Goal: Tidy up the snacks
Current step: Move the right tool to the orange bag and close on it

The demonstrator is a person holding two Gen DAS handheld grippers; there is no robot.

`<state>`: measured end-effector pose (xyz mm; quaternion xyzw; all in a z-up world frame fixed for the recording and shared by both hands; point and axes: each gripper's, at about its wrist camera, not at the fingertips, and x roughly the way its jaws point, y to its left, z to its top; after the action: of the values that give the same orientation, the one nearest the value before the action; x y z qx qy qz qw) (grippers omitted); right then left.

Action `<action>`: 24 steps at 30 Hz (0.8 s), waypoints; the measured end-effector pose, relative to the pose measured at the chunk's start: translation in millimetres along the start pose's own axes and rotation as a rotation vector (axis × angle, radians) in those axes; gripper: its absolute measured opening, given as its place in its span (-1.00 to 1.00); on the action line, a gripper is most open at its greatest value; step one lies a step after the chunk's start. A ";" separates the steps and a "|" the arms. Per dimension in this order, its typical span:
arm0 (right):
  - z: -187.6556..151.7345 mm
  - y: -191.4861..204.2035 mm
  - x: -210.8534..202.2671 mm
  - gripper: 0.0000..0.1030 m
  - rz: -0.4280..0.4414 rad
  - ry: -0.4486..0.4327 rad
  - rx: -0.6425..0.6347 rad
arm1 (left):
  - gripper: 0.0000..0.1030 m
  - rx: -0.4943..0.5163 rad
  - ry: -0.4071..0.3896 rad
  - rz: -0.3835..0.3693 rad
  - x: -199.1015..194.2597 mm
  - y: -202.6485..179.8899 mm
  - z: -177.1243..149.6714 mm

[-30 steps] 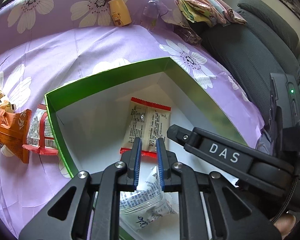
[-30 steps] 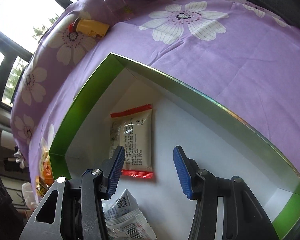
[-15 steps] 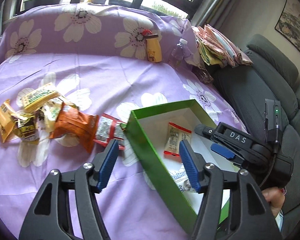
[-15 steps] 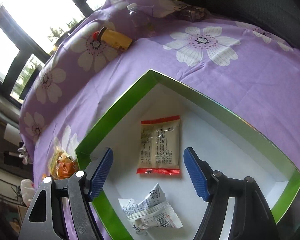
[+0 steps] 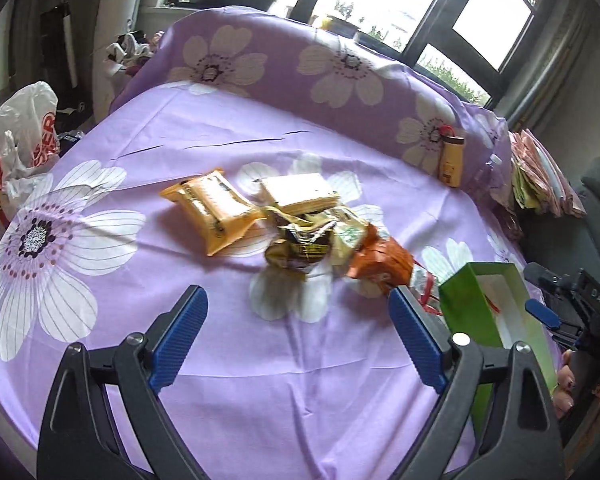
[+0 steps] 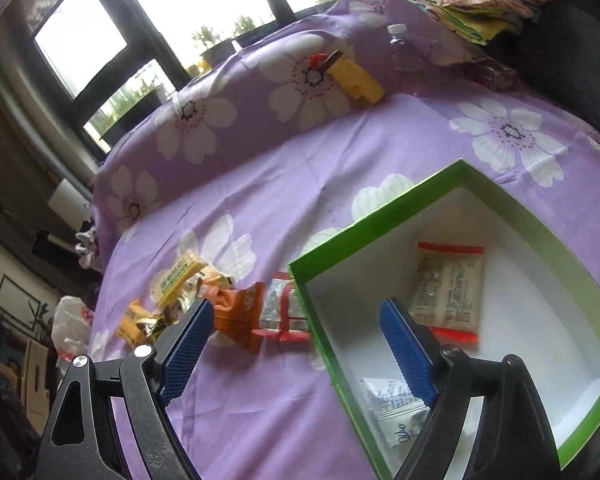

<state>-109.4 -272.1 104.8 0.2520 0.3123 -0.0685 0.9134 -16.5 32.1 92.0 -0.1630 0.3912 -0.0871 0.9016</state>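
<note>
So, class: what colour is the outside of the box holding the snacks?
Bright green box, white inside; it shows best in the right wrist view.

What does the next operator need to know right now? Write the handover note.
Left gripper: open, empty, jaws just widened, over bare purple cloth short of the snack pile.
Right gripper: open, empty, jaws just widened, straddling the green box wall.
Done: red-edged packet and white packet lie in the box.
Left: the pile's packets, including the orange packet and the red-and-clear one beside the box.
</note>
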 end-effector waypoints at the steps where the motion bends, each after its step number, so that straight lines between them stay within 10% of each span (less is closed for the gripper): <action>1: -1.4 6.8 4.2 0.65 0.027 0.012 -0.016 | 0.80 -0.012 -0.001 0.014 3.1 10.6 -0.1; 15: -17.1 81.8 96.9 0.65 0.153 0.179 -0.052 | 0.80 -0.133 0.053 0.074 14.5 51.6 1.7; 24: -21.9 87.7 146.1 0.65 -0.044 0.172 -0.105 | 0.80 -0.121 0.071 0.084 18.7 46.9 -0.4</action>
<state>19.9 -180.6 38.2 0.2019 0.3980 -0.0502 0.8935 -2.7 70.4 62.1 -0.1973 0.4337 -0.0312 0.8786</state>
